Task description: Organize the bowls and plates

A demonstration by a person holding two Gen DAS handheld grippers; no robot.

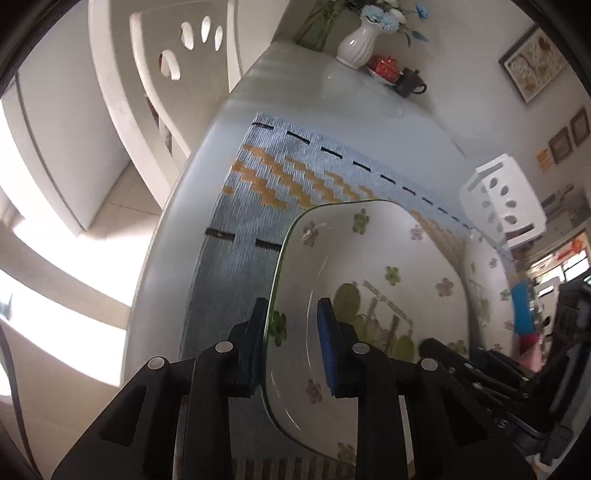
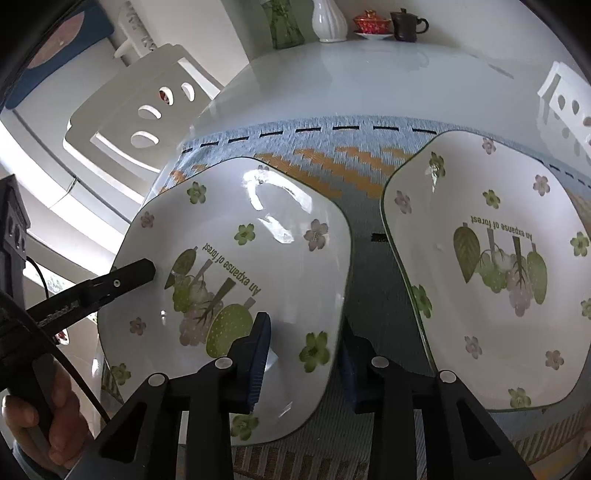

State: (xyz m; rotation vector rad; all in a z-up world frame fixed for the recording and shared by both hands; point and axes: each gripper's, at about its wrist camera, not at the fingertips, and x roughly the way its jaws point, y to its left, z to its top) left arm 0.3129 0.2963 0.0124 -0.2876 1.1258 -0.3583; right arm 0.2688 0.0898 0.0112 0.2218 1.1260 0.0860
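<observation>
Two white square plates with green flowers and a forest print are on a blue woven placemat (image 2: pixel 332 147). The left plate (image 2: pixel 236 280) is tilted up off the mat. My left gripper (image 1: pixel 291 343) straddles its left rim, one blue pad on each face, also seen as a black finger (image 2: pixel 129 275) in the right wrist view. My right gripper (image 2: pixel 303 362) straddles the same plate's right rim. The same plate fills the left wrist view (image 1: pixel 369 280). The second plate (image 2: pixel 491 266) lies flat on the mat to the right.
The glass table (image 2: pixel 369 81) carries a white vase (image 2: pixel 328 20), a red lidded cup (image 2: pixel 371 22) and a dark teapot (image 2: pixel 406 26) at the far edge. White chairs stand at the left (image 2: pixel 133 107) and far right (image 2: pixel 565 99).
</observation>
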